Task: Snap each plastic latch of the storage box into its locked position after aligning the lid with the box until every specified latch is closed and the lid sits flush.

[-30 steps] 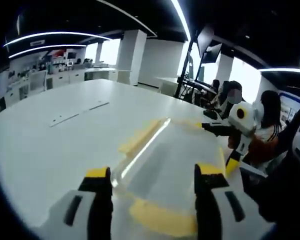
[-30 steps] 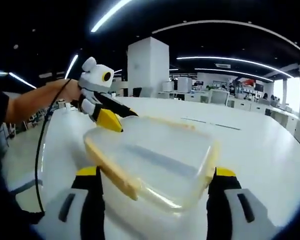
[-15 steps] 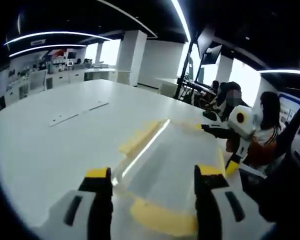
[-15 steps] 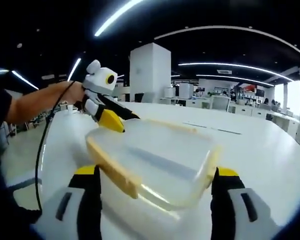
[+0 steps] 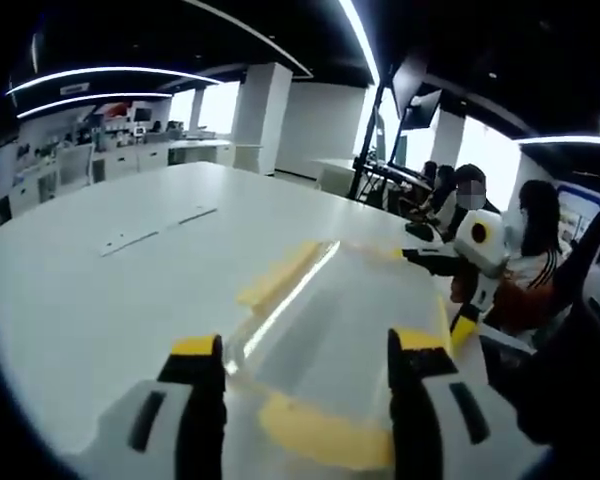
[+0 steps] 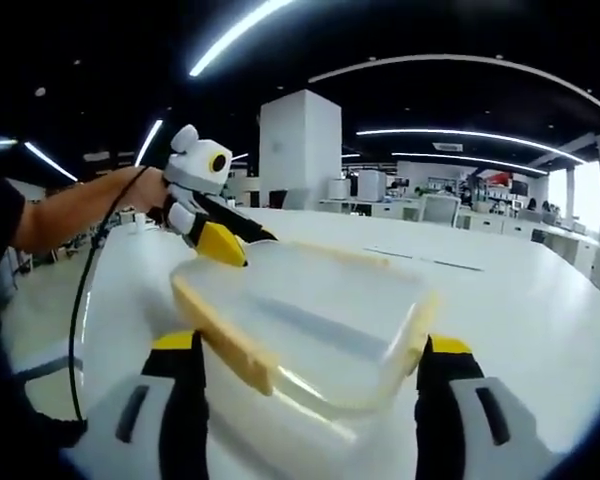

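Two grippers on my feed, both spread wide: left gripper (image 5: pixel 305 360) and right gripper (image 6: pixel 310 360) straddle the storage box (image 6: pixel 300 400) on the white table (image 5: pixel 100 300). Lid (image 6: pixel 305 315) on; yellow latch (image 6: pixel 225 345) looks unlocked. Next, I'd judge: press it down.

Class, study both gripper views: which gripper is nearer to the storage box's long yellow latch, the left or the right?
Right. The right gripper straddles the storage box, its left jaw beside the long yellow latch. The left gripper sits at the box's far corner, beyond that latch's end.
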Action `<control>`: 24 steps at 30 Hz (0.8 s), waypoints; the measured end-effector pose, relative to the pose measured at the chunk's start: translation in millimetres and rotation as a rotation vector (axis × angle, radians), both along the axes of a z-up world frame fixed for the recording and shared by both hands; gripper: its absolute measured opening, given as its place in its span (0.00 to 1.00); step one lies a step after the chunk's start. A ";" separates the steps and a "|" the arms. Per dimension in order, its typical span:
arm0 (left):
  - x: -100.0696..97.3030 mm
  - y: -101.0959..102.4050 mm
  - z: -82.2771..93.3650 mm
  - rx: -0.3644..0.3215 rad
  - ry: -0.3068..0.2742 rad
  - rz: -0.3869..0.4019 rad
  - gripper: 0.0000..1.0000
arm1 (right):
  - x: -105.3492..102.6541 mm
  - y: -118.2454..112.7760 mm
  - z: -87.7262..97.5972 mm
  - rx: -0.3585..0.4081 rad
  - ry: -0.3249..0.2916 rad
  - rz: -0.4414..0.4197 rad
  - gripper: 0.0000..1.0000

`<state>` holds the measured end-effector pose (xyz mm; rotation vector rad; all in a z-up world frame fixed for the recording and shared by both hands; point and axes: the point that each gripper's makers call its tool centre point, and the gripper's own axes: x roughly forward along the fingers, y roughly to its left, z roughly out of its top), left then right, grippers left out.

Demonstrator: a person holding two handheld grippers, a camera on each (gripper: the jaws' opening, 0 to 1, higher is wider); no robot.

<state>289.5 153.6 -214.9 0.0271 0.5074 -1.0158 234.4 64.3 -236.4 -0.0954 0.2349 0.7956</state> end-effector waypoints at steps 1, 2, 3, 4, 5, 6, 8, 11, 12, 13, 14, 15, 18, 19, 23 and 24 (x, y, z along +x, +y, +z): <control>1.0 0.6 -0.4 -0.006 -0.006 0.004 0.65 | 0.6 -0.1 -0.3 0.000 -0.002 -0.001 0.83; 0.6 1.0 -0.5 -0.013 -0.011 0.009 0.64 | 0.9 -0.8 -0.7 0.003 -0.005 -0.002 0.83; 0.5 0.8 -0.6 -0.015 -0.014 0.011 0.64 | 1.4 -0.9 -0.8 0.005 -0.010 -0.003 0.82; 0.7 0.7 -0.4 -0.017 -0.016 0.012 0.64 | 2.2 -1.1 -0.9 0.008 -0.014 -0.005 0.82; 1.2 0.7 -0.5 -0.017 -0.015 0.013 0.64 | 2.8 -1.1 -0.6 0.009 -0.017 -0.005 0.82; 1.0 0.6 -0.5 -0.015 -0.014 0.013 0.64 | 1.8 -0.7 0.9 0.009 -0.018 -0.005 0.81; 1.8 1.0 -0.8 -0.010 -0.011 0.013 0.64 | 2.0 -0.8 1.2 0.013 -0.020 -0.004 0.81; 1.6 1.4 -1.5 -0.011 -0.010 0.015 0.64 | 3.0 -1.3 1.9 0.012 -0.021 -0.009 0.80; 1.1 1.9 -1.7 -0.016 -0.011 0.018 0.64 | 3.6 -1.7 1.5 0.012 -0.024 -0.011 0.80; 0.3 1.7 -0.7 -0.024 -0.014 0.021 0.64 | 3.4 0.2 -1.7 -0.022 -0.041 0.010 0.80; -0.6 1.5 0.3 -0.031 -0.017 0.023 0.64 | 3.2 2.1 -4.9 -0.056 -0.059 0.031 0.74; -1.5 1.3 1.2 -0.038 -0.019 0.026 0.64 | 2.9 4.0 -8.2 -0.090 -0.076 0.052 0.74; -2.3 4.3 4.9 -0.041 -0.027 0.028 0.64 | -1.4 -0.6 -4.2 -0.044 -0.040 -0.005 0.76; -2.8 4.9 5.3 -0.046 -0.028 0.030 0.64 | -1.7 -1.3 -4.1 -0.047 -0.036 -0.003 0.76; -2.8 5.1 7.1 -0.039 -0.023 0.025 0.64 | 1.9 -4.0 -4.7 -0.038 -0.038 -0.004 0.79; -3.2 5.2 7.6 -0.031 -0.018 0.020 0.64 | 6.3 -8.3 -3.7 -0.030 -0.025 -0.017 0.79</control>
